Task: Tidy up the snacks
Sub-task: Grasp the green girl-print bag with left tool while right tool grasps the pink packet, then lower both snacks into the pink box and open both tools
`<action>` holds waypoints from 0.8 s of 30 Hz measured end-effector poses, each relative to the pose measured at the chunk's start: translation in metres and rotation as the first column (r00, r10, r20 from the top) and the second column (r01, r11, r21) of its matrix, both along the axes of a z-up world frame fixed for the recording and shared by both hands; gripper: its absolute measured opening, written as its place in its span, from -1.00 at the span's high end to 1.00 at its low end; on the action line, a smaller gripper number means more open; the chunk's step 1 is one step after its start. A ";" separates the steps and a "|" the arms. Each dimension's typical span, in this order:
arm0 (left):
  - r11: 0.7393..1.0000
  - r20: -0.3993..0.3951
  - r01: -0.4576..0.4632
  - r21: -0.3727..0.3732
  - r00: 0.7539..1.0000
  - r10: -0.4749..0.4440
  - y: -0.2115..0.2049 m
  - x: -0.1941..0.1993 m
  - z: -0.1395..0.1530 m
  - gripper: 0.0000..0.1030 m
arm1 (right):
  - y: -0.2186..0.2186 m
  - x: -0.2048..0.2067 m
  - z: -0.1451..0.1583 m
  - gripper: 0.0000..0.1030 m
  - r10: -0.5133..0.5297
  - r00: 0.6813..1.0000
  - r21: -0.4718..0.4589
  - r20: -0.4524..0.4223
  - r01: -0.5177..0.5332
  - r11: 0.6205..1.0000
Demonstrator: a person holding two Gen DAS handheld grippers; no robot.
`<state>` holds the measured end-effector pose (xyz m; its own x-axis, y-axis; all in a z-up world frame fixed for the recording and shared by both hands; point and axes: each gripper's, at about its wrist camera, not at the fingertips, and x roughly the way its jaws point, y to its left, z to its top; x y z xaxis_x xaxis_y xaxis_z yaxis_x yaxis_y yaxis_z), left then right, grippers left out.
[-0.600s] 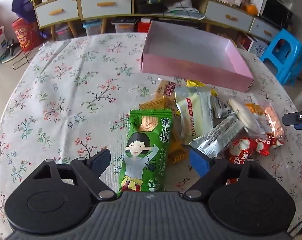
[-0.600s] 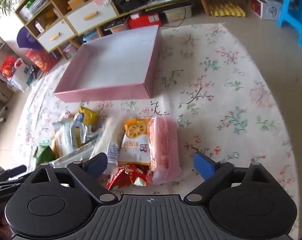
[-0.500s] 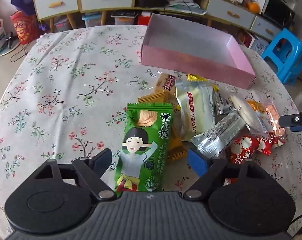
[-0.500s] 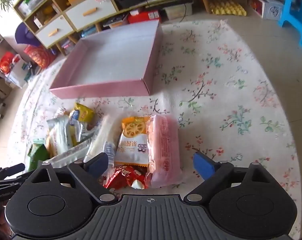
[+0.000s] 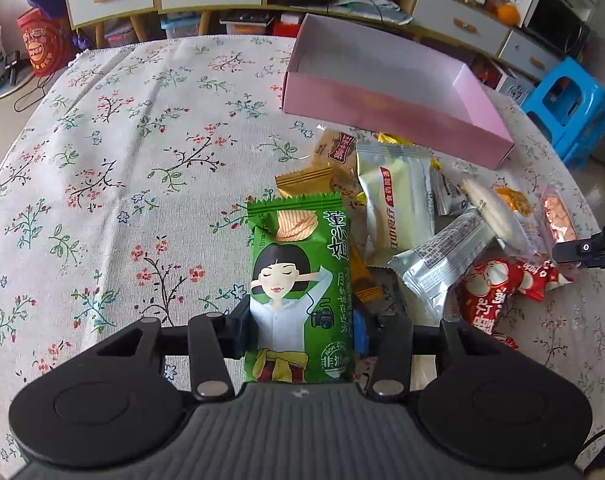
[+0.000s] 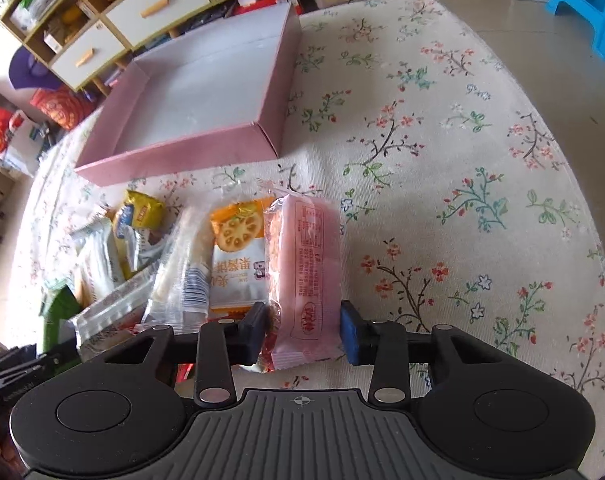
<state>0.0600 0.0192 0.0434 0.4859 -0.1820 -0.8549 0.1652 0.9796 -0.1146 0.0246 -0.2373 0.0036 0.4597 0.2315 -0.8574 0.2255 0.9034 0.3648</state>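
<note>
The left claw [image 5: 301, 330] is clamped on the near end of a green packet [image 5: 300, 280], and the right claw [image 6: 304, 330] is clamped on a pink packet [image 6: 306, 264]. Both packets lie at the edges of the snack pile [image 5: 422, 216] on the floral surface [image 5: 122, 160]. The pink box [image 6: 206, 92] sits open just beyond the pile.

Round table [image 5: 102, 168] under a floral cloth [image 6: 442, 152]. On it, beyond the jaws, an open pink box [image 5: 386, 112]. Between box and jaws, a heap of snack packets: green one [image 5: 298, 280] between the left jaws, pink one [image 6: 308, 264] between the right jaws, red one [image 5: 490, 292], silver one [image 5: 438, 260], orange one [image 6: 238, 256] beside.
</note>
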 end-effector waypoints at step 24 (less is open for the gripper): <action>0.991 0.107 -0.092 -0.101 0.989 0.103 0.017 0.005 0.028 0.16 | -0.015 -0.011 0.037 0.28 -0.065 0.988 -0.027 0.138 0.070 0.997</action>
<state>0.0647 0.0360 0.0716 0.5964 -0.2075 -0.7754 0.0867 0.9770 -0.1948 0.0131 -0.2525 0.0410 0.5872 0.1697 -0.7915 0.2361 0.8993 0.3680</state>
